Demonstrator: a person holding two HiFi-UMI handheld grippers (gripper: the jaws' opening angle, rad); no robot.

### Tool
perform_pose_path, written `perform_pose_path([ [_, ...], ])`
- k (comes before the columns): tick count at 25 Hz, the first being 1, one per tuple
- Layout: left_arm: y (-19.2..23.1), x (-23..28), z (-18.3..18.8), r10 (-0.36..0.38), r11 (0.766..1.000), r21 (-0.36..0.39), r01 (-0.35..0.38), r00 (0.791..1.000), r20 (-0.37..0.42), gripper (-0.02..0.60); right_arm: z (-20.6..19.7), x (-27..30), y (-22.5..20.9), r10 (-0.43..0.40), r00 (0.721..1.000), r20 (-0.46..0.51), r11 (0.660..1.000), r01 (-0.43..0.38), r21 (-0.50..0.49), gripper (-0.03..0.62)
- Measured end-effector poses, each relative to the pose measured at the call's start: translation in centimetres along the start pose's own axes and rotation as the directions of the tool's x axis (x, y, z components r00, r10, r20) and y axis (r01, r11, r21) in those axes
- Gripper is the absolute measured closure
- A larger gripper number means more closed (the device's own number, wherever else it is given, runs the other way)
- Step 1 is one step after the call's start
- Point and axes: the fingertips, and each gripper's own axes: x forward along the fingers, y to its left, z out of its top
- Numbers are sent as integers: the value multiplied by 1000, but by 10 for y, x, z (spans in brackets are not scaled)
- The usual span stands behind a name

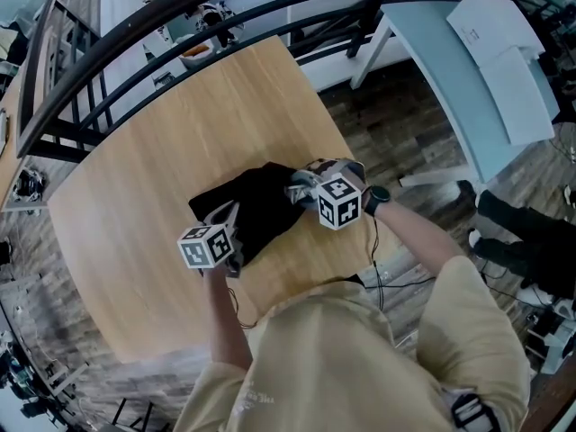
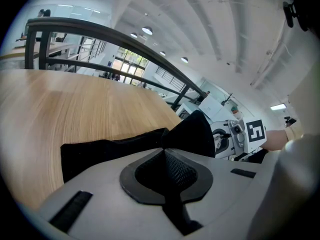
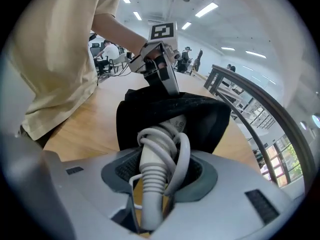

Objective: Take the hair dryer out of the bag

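Observation:
A black fabric bag (image 1: 256, 210) lies on the round wooden table (image 1: 153, 169). My left gripper (image 1: 227, 221) is shut on a fold of the bag's near edge (image 2: 190, 131), pinching the cloth between its jaws (image 2: 167, 159). My right gripper (image 1: 304, 190) is at the bag's mouth, shut on the white hair dryer (image 3: 157, 156). Its handle and wound cord stick out of the black opening (image 3: 200, 114) between my jaws (image 3: 155, 184). The dryer's head is hidden inside the bag. Across the bag I see the left gripper (image 3: 167, 84) in the right gripper view.
A dark metal railing (image 1: 180, 25) curves round the table's far side. A pale table with white papers (image 1: 486, 52) stands at the upper right. Someone's dark-clad legs (image 1: 522, 237) and cables (image 1: 396, 282) are on the floor to the right.

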Motion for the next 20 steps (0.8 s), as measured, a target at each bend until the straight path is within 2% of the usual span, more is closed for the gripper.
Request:
perform_pose_path([
  [8,-9,-3,-4,-28,999,30,29,999,-17,563,-19,-45,-2,-57,998,-14,998,57,7,425],
  [20,-16,-1,-5,-7,999,49,8,1000,-21,563,-6,-131,-5,-112,993,46,993,110,32,425],
])
